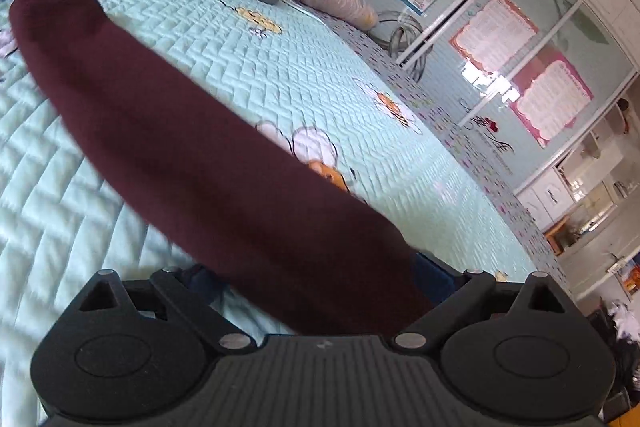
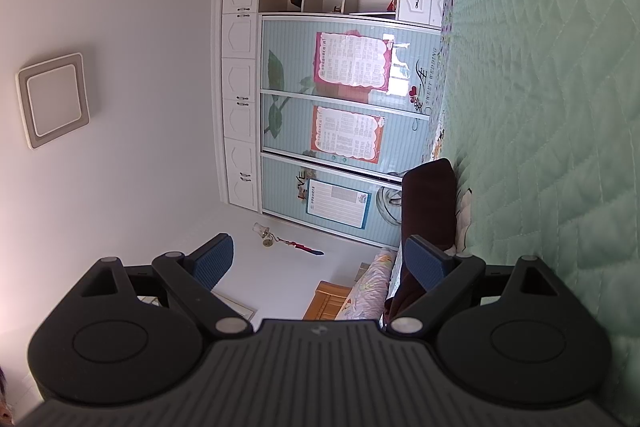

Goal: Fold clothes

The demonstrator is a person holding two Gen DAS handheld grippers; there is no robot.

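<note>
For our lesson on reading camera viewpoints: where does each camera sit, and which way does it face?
Left wrist: sits on the left gripper, looking low across the pale green quilted bedspread; a long maroon knit garment hides its fingers.
Right wrist: sits on the right gripper, rolled sideways, facing the sliding-door wardrobe; open blue-padded fingers show.
Shared: bedspread, garment, wardrobe.

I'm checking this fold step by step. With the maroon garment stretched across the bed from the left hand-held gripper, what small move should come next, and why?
Probably lower the left hand-held gripper so the maroon garment settles onto the quilt. The cloth runs from its jaws out over the bed, while the right hand-held gripper is open and grips nothing, so it cannot help yet.
</note>
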